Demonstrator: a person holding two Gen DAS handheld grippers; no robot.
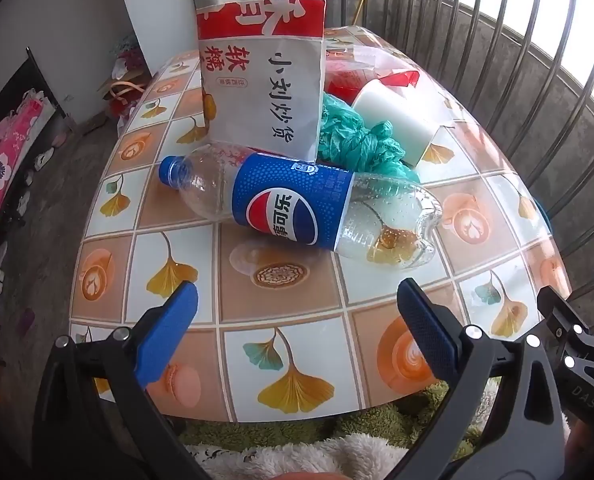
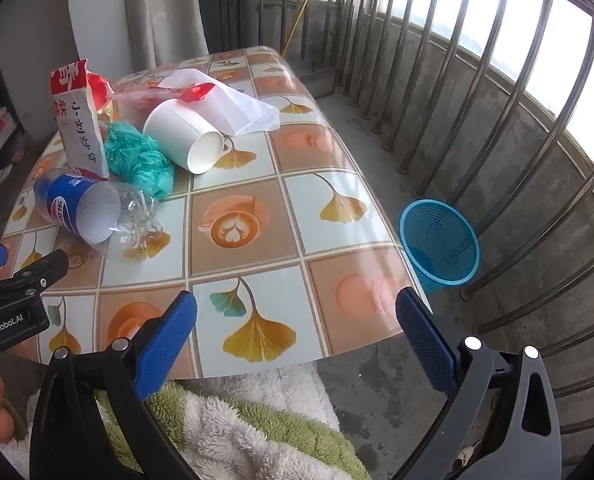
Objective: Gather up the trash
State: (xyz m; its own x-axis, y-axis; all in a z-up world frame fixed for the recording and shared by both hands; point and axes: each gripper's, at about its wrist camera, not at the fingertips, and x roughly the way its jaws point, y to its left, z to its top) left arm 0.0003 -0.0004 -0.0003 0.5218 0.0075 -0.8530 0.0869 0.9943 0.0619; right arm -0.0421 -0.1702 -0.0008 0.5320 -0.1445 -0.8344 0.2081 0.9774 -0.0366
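Observation:
An empty Pepsi bottle [image 1: 297, 208] lies on its side on the tiled table [image 1: 297, 320]; it also shows in the right wrist view [image 2: 93, 216]. Behind it stand a white and red paper snack bag [image 1: 265, 80], a crumpled green plastic bag [image 1: 357, 140] and a tipped white paper cup [image 1: 397, 116]. In the right wrist view I see the cup [image 2: 185, 140], the green bag [image 2: 137, 160], the snack bag [image 2: 79, 120] and a white tissue [image 2: 237, 108]. My left gripper [image 1: 297, 316] is open, short of the bottle. My right gripper [image 2: 297, 320] is open over the table's near edge.
A blue mesh waste basket [image 2: 441, 240] stands on the concrete floor right of the table, by the metal railing [image 2: 497, 120]. A green and white fleece blanket [image 2: 237, 420] lies below the table's near edge. The left gripper's body [image 2: 13, 296] shows at the left.

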